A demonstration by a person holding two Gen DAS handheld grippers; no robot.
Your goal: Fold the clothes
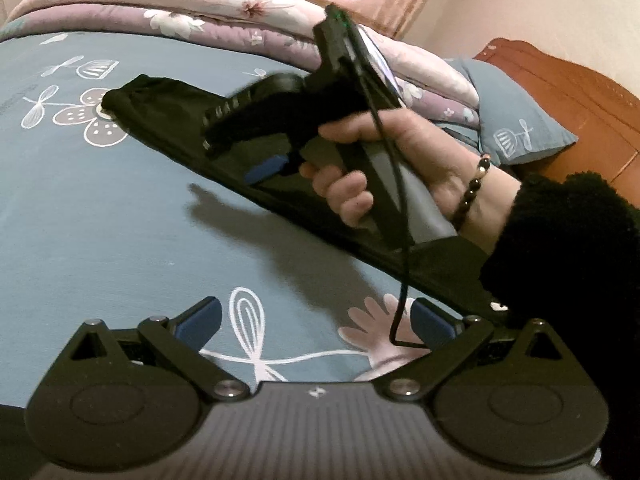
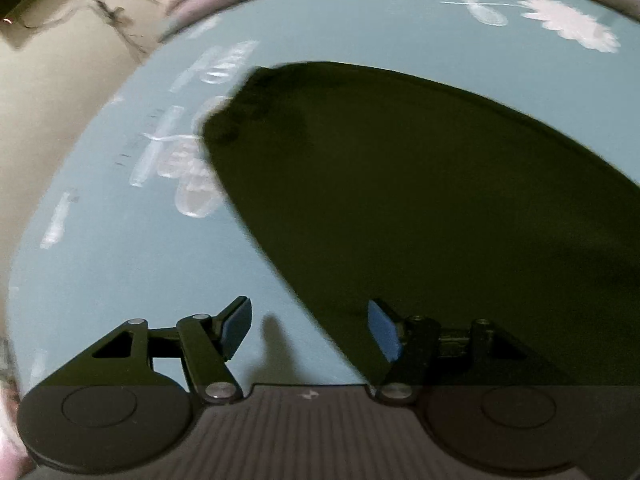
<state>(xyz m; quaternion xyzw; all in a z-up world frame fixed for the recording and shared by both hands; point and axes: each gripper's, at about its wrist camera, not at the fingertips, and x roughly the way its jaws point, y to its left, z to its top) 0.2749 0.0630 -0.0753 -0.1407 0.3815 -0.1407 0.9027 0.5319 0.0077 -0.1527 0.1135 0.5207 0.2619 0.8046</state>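
Right gripper [image 2: 310, 328] spread wide at bottom centre, nothing between the pads, poised over the black garment's [image 2: 420, 208] near edge. Garment flat on the blue sheet [image 2: 120, 280], filling the right half. Left gripper [image 1: 316, 320] likewise apart, empty. Risk: pinching sheet along with cloth. Only the left view shows the hand [image 1: 400, 160] and pillow [image 1: 516, 124].

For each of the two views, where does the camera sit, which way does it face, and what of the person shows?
Left wrist: rides the left hand-held gripper, jaws open, facing across the bed sheet at the right hand.
Right wrist: rides the right hand-held gripper, jaws open, angled down at the dark garment; no part of the person clearly shows.
Shared: garment and sheet.
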